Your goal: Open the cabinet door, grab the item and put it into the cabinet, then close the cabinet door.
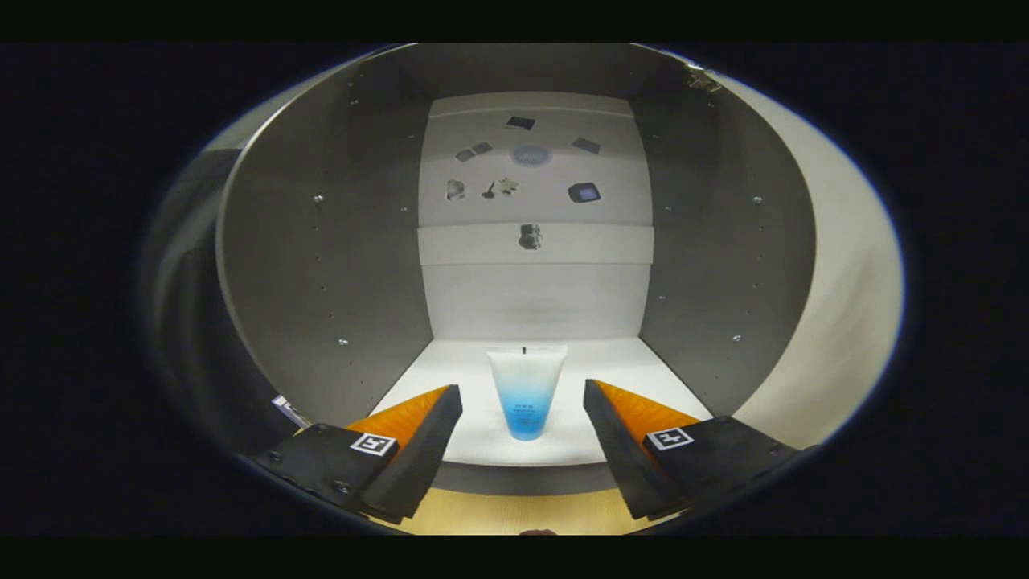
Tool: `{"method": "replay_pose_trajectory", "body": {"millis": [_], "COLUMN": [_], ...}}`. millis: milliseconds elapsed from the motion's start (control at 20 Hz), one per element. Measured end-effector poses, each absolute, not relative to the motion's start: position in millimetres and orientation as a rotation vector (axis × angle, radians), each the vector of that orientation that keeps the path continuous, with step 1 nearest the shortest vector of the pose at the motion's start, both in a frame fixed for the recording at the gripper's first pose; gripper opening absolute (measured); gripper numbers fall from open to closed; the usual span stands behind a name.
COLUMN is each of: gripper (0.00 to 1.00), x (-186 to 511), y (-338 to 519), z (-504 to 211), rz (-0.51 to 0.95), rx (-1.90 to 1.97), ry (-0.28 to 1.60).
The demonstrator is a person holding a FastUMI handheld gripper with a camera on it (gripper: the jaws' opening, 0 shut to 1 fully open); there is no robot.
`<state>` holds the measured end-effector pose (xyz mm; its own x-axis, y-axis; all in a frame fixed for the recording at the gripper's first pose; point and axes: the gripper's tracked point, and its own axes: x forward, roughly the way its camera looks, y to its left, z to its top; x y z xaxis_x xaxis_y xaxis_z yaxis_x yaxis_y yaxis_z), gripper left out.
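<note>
The cabinet's white shelf [611, 378] runs back between two grey side walls to a pale rear panel. One tube [526, 392] stands on it, cap down, near the front edge and midway between left and right. It sits between the gripper's [522, 400] spread fingers, touching neither.

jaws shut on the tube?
No. The gripper jaws stand open, with a clear gap on each side of the tube, which stands alone on the cabinet floor.
</note>
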<state>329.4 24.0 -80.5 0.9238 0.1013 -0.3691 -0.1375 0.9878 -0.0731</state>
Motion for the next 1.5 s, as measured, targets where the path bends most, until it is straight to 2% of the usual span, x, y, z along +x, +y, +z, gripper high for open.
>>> {"method": "replay_pose_trajectory", "body": {"millis": [650, 1150, 1500], "gripper": [0.97, 0.96, 0.96], "x": [124.7, 20.8, -34.4], "y": [12.6, -56.9, -130.1], "z": [40.1, 75.1, 94.9], "rz": [0.251, 0.270, 0.212], "rx": [-0.084, -0.047, -0.036], "ry": [0.138, 0.070, 0.053]}}
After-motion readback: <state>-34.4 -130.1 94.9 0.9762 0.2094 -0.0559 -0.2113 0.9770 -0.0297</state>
